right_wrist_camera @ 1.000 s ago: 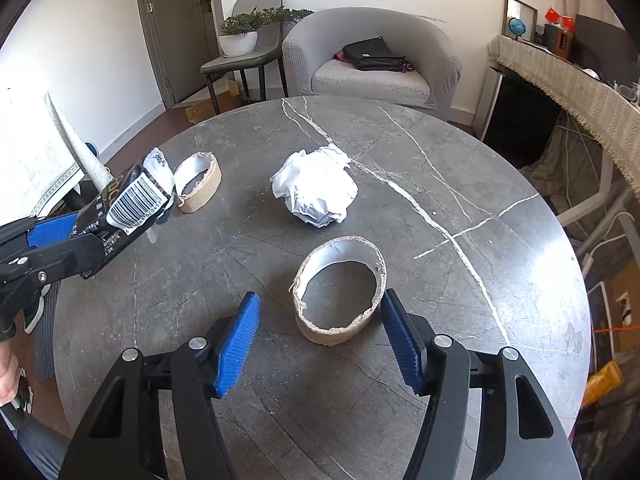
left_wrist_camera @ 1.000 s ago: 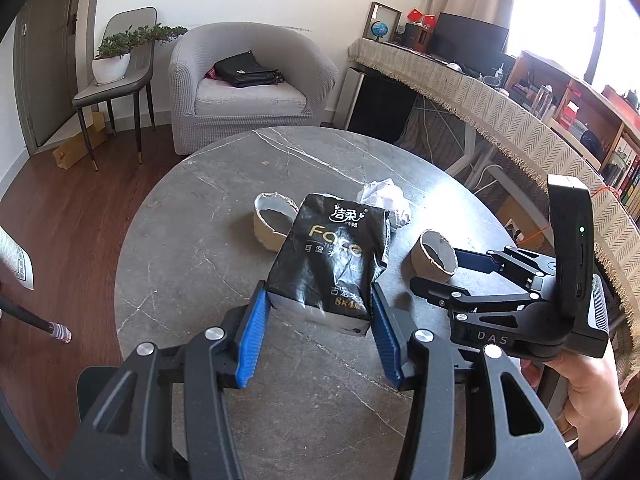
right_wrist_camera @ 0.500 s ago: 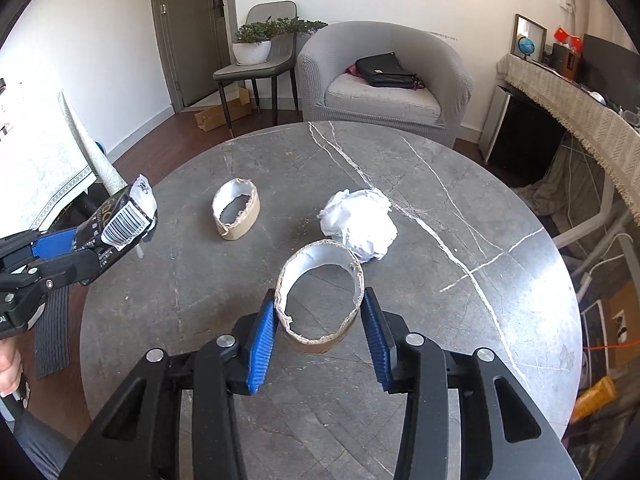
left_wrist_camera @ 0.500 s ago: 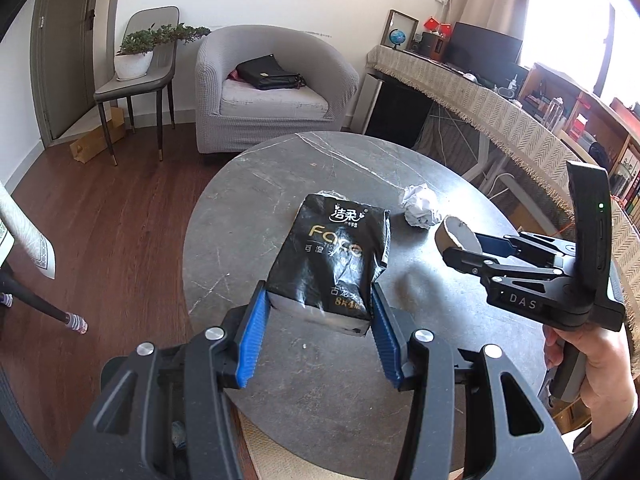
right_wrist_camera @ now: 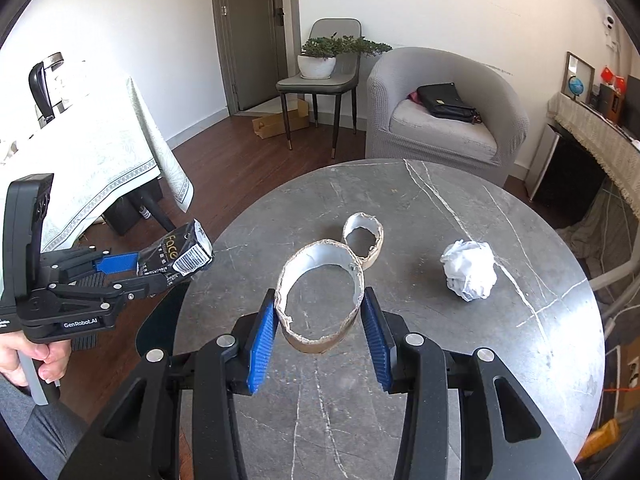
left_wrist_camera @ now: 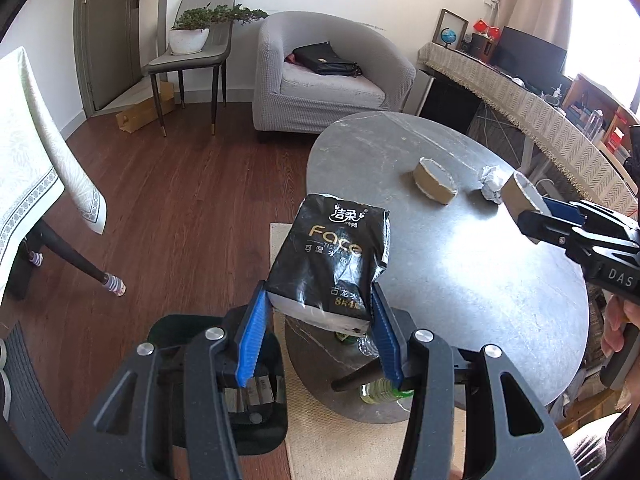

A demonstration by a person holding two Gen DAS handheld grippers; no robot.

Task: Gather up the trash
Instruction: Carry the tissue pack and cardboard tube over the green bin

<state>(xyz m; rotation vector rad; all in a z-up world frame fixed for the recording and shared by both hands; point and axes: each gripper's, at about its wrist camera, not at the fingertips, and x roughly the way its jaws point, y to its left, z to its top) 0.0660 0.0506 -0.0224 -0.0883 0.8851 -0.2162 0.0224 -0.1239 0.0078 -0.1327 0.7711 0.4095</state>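
While I've got both hands full, here's the count going left to right. My left gripper (left_wrist_camera: 316,336) has its jaws partway closed, clamped on the black tissue pack (left_wrist_camera: 330,258), which hangs just off the tabletop's (right_wrist_camera: 460,380) left edge, above the floor and what looks like a dark bin (left_wrist_camera: 224,384) down there. My right gripper (right_wrist_camera: 320,334) has just been closing its jaws, and they now pinch the big cardboard ring (right_wrist_camera: 320,290), lifted clear over the near-middle of the tabletop.

So two bits are picked up but not dropped anywhere yet. Left on the tabletop: the smaller cardboard ring (right_wrist_camera: 364,238) around the middle and the crumpled white paper ball (right_wrist_camera: 470,270) toward the right edge.

Hard to tell: the bin is mostly hidden behind my own jaws, so I can't say how full it is. There's some bottles under the tabletop too, partly cut off.
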